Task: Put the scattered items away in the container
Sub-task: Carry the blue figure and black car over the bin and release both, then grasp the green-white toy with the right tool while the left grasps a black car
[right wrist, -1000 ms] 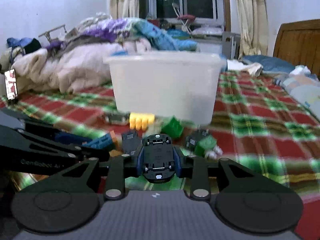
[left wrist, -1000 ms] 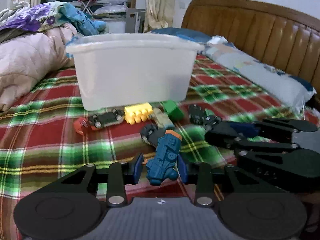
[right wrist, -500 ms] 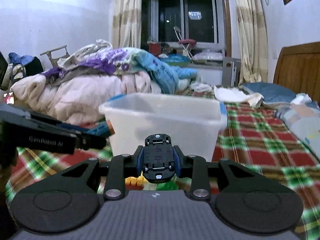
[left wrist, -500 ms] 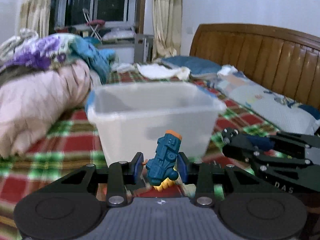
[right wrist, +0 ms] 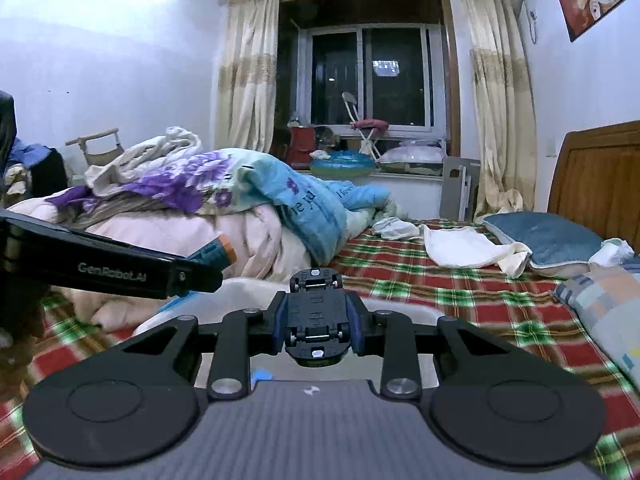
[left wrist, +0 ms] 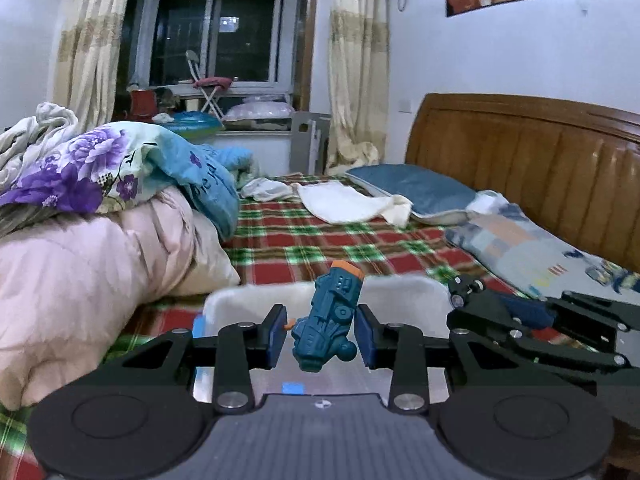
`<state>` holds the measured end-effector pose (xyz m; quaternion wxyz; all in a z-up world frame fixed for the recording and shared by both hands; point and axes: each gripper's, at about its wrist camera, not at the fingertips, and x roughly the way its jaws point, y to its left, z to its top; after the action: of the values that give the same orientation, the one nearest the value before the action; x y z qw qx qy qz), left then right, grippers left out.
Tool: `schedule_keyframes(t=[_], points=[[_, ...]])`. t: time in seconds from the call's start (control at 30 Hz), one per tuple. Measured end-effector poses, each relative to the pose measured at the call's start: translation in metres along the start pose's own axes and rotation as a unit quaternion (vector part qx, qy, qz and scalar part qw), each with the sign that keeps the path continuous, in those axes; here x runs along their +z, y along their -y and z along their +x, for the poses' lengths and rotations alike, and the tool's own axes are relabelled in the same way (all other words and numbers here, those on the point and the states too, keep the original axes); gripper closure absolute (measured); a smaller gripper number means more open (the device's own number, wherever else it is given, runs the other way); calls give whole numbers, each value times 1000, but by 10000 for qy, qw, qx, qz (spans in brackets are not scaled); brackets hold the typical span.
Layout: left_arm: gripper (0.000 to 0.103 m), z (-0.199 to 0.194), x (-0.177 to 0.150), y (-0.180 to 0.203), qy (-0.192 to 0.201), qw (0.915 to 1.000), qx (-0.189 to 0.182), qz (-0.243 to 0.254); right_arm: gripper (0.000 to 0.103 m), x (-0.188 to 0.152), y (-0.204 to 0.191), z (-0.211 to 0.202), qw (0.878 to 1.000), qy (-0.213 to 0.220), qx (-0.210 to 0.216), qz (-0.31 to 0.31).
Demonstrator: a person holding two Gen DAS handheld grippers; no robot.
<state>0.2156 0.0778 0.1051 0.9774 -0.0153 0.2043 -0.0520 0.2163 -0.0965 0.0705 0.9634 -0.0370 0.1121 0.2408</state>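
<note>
On the left, our left gripper has its jaws clamped on a teal toy vehicle, which sits tilted between the blue pads with its orange-tipped nose up; the grip looks off-centre, so we should avoid any sharp wrist turn that could let it pivot out. Just ahead and below it is the white container, whose near rim shows pale and blurred on the plaid bedspread. We judge the step in hand to be carrying both toys over the opening, so we want the pads well past that rim and low before we let go, otherwise the toy may clip the edge and bounce onto the bed. On the right, our right gripper is closed on a black toy car, held squarely, underside up. With the two grippers close side by side over one opening, we do best to release one, then the other.
</note>
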Motion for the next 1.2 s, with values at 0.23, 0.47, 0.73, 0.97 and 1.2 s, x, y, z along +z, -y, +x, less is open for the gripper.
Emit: schedule_keyframes(t=[0.23, 0.47, 0.73, 0.97, 1.2], points=[[37, 44, -3, -9, -553, 9975, 429, -31, 40, -6, 6, 50, 9984, -522, -228, -43], [37, 10, -12, -10, -338, 9991, 207, -145, 29, -9, -3, 2, 9997, 163, -152, 86], [30, -56, -42, 14, -125, 9999, -90, 14, 26, -49, -24, -57, 9997, -89, -74, 208], [30, -73, -108, 36, -705, 9973, -90, 170, 26, -102, -29, -78, 9957, -818, -57, 440], [30, -72, -160, 56, -1153, 9926, -66, 370, 26, -130, -17, -91, 9912, -1203, -277, 477]])
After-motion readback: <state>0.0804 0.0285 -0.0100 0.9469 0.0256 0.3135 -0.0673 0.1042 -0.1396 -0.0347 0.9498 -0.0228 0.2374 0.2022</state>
